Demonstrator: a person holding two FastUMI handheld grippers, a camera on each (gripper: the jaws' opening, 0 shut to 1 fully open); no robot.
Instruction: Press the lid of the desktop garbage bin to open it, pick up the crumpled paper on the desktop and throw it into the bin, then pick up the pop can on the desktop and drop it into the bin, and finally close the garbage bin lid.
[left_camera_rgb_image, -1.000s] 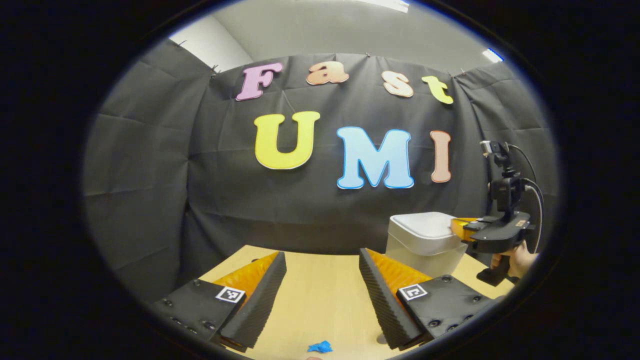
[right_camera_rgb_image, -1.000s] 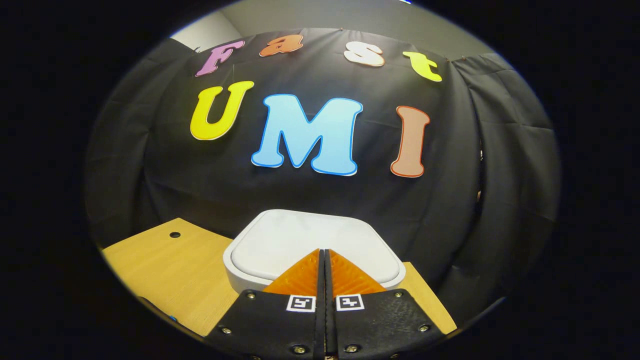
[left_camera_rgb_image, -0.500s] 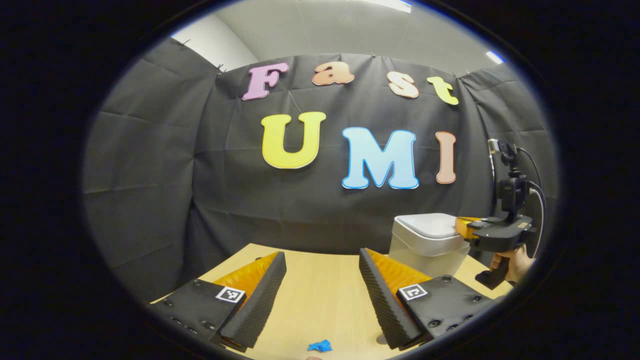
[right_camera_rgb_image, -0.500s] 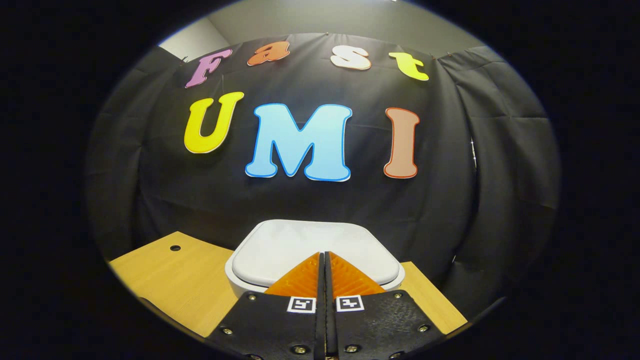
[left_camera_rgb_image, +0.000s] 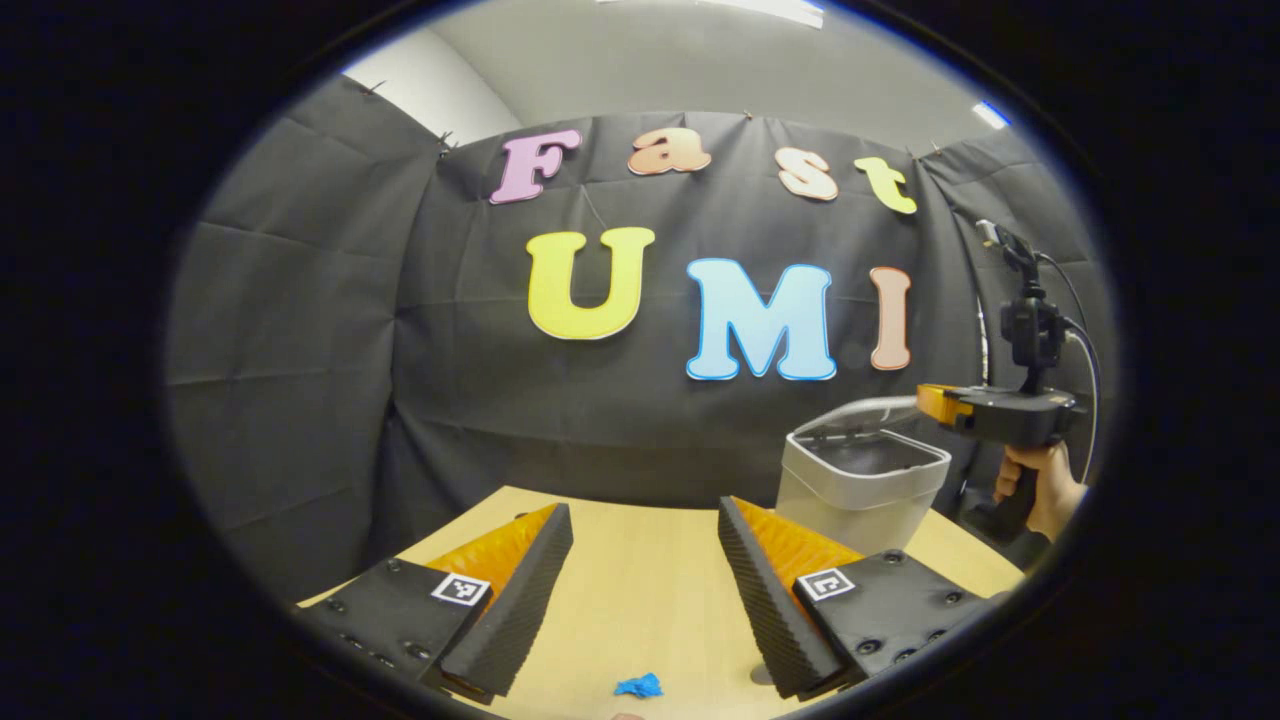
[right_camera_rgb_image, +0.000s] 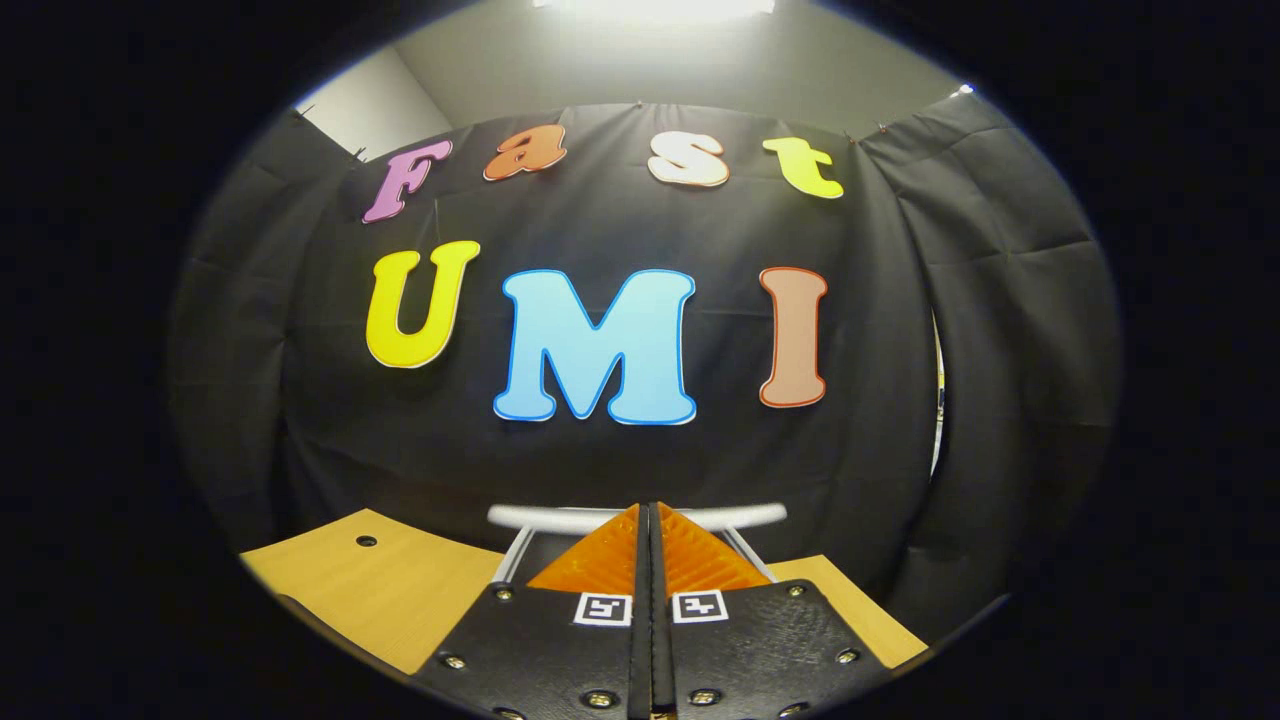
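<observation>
Left gripper (left_camera_rgb_image: 645, 560), seen in the left gripper view: its two fingers are standing wide apart with nothing between them, hovering over the wooden desktop (left_camera_rgb_image: 650, 600). A small blue scrap (left_camera_rgb_image: 638, 686) is lying on the desktop below the gap, near the bottom edge. Right gripper (right_camera_rgb_image: 645, 515), seen in the right gripper view: its fingers are pressing flat together, gripping nothing, and pointing over the garbage bin (right_camera_rgb_image: 530, 550) just in front. The bin's lid (right_camera_rgb_image: 636, 516) is showing as a pale edge-on bar just behind the fingertips. In the left gripper view the same right gripper (left_camera_rgb_image: 935, 400) is hanging level above the far right rim of the garbage bin (left_camera_rgb_image: 860, 495), a hand (left_camera_rgb_image: 1040, 485) holding its grip. The bin is standing on the desktop's far right part, its mouth uncovered and its lid (left_camera_rgb_image: 870, 410) tilting up behind the opening, close to the black cloth wall (left_camera_rgb_image: 300, 350).
</observation>
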